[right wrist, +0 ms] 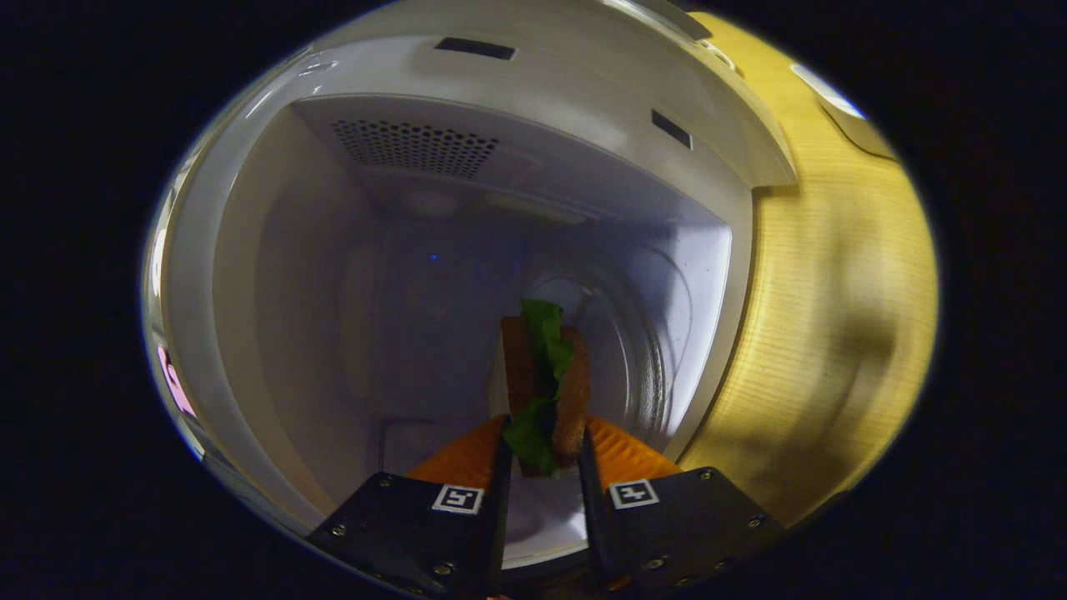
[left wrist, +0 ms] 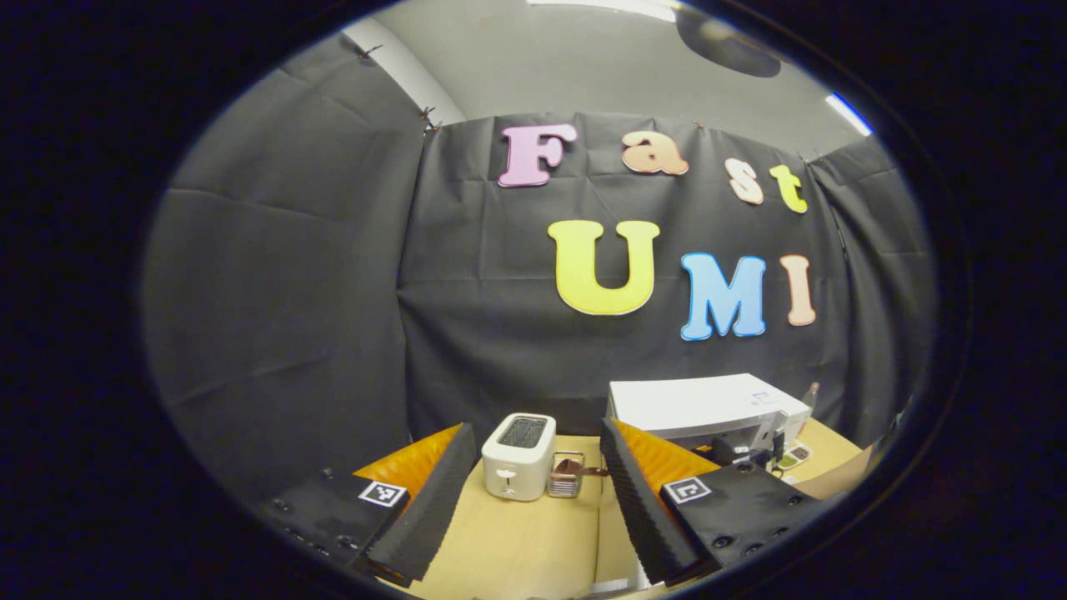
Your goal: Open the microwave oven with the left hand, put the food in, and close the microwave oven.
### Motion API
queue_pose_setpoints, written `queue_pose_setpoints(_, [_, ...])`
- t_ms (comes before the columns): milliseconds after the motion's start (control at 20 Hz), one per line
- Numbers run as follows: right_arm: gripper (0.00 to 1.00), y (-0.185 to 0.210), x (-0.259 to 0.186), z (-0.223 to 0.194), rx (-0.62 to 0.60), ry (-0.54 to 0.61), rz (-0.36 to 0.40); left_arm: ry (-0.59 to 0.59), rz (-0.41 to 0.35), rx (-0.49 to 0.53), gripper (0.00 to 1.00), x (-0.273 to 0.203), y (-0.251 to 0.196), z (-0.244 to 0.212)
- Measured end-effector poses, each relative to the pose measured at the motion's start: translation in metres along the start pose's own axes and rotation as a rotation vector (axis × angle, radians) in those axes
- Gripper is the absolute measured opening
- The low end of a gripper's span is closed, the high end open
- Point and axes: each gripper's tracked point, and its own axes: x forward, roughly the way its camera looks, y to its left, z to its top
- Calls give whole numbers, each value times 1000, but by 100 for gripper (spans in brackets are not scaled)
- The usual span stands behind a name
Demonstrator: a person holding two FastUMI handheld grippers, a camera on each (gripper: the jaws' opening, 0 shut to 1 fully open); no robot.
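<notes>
My right gripper (right wrist: 543, 429) is shut on a sandwich (right wrist: 546, 367) of brown bread with green lettuce, held on edge. It sits at the mouth of the open white microwave (right wrist: 417, 250), and the sandwich reaches into the cavity over the glass turntable (right wrist: 642, 333). The sandwich's lower part is hidden between the fingers. My left gripper (left wrist: 535, 429) is open above the table with nothing between its fingers. From there the microwave (left wrist: 700, 404) stands to the right at the back, with a dark gripper shape (left wrist: 742, 454) at its front.
A white toaster (left wrist: 518, 457) stands on the wooden table (left wrist: 517, 542) ahead of the left gripper, with a small wire rack (left wrist: 567, 475) beside it. A bottle (left wrist: 810, 393) stands behind the microwave. Wooden tabletop (right wrist: 825, 317) runs alongside the oven's opening.
</notes>
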Motion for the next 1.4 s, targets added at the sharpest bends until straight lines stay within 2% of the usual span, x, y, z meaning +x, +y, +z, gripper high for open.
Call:
queue_pose_setpoints(50, [45,-1,-4,-2,-10,25,-5,-5,-6,-8,96,3,-2,1])
queue_pose_setpoints(150, [48,-3,-16,-11,-46,80,-8,-8,-19,-20,96,7,-6,-1])
queue_pose_setpoints(250, [60,-9,-29,-11,-122,99,-16,-19,-32,-19,97,9,-15,1])
queue_pose_setpoints(450, [61,-4,-68,-1,-284,98,-2,-46,-67,1,96,11,-35,6])
queue_pose_setpoints(700, [61,23,-131,17,-526,91,92,-80,-99,4,96,4,-63,11])
queue_pose_setpoints(900, [61,47,-188,30,-750,46,201,-90,-122,-9,97,0,-90,14])
queue_pose_setpoints(1150, [61,75,-260,66,-1016,-99,260,-76,-160,-37,97,1,-125,4])
queue_pose_setpoints(1300, [61,98,-304,91,-1131,-192,301,-76,-181,-12,95,1,-142,3])
queue_pose_setpoints(1400, [60,108,-331,111,-1200,-255,300,-74,-200,12,96,1,-152,-2])
